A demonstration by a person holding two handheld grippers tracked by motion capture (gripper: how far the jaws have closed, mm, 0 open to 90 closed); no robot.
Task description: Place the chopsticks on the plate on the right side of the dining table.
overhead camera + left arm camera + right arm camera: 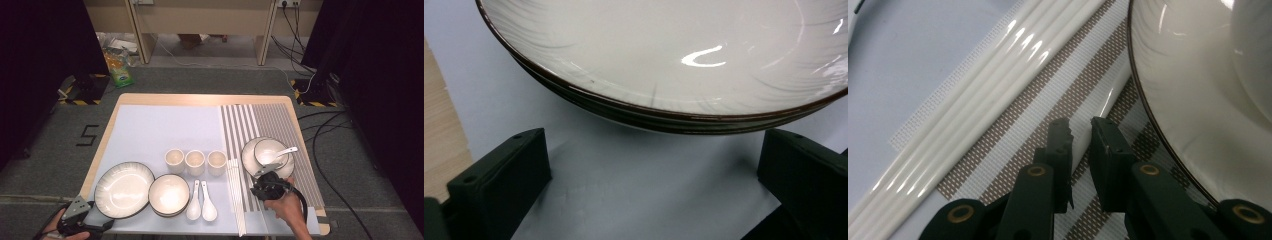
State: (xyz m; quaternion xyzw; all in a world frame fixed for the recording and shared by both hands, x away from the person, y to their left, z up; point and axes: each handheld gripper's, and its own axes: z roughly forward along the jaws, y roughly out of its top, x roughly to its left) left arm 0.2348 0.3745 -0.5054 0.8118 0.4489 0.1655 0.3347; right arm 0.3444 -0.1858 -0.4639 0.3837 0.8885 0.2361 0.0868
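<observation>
Right gripper (1079,137) clamped on a white chopstick (1098,115) beside a plate (1188,100); left gripper (654,165) open before a big plate (664,55).

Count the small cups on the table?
3, in a row on the blue mat behind the two loose spoons: left cup, middle cup, right cup, which stands nearest the striped mat. None looks hidden.
</observation>
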